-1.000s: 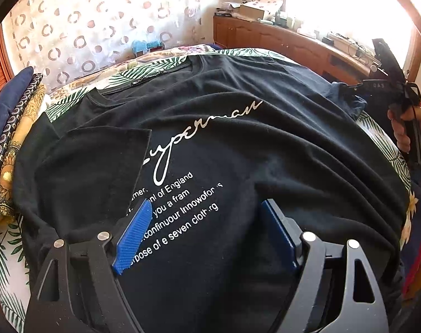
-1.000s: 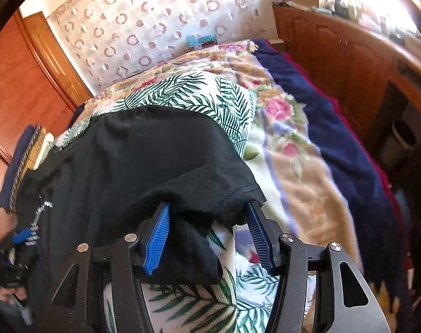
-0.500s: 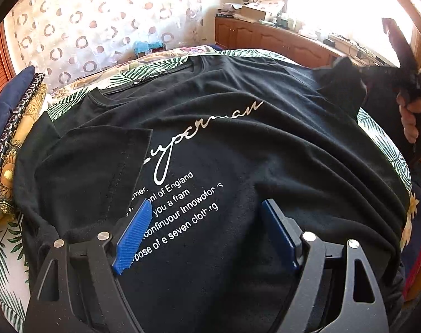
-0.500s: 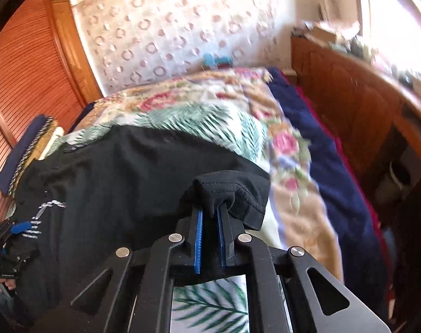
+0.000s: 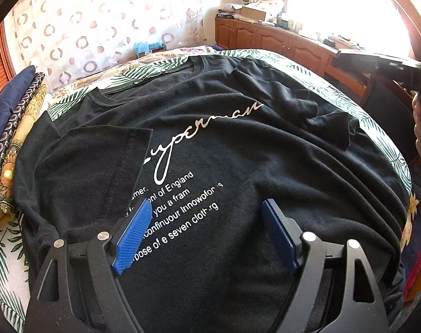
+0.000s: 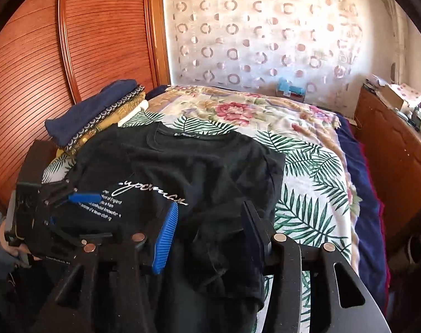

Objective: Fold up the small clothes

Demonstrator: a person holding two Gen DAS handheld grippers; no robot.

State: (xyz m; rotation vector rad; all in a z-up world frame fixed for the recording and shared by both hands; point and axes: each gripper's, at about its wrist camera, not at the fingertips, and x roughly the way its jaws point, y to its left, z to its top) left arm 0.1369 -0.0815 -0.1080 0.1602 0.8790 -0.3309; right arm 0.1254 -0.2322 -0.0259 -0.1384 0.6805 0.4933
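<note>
A black T-shirt with white script and print lies face up on the bed, and shows in the right wrist view too. Its left sleeve is folded in over the chest. Its right sleeve lies folded in on the body. My left gripper is open and empty, low over the shirt's printed text. My right gripper is open and empty above the shirt's right side, with the folded sleeve below it. The left gripper also shows in the right wrist view.
The bed has a palm-leaf sheet and a floral blanket. A stack of folded cloths lies at the shirt's left. A wooden cabinet runs along the right. A louvred wardrobe stands at left.
My right gripper closed on the right sleeve, carried it in over the shirt, then opened and let it go. It now sits back and higher. The left gripper has stayed put.
</note>
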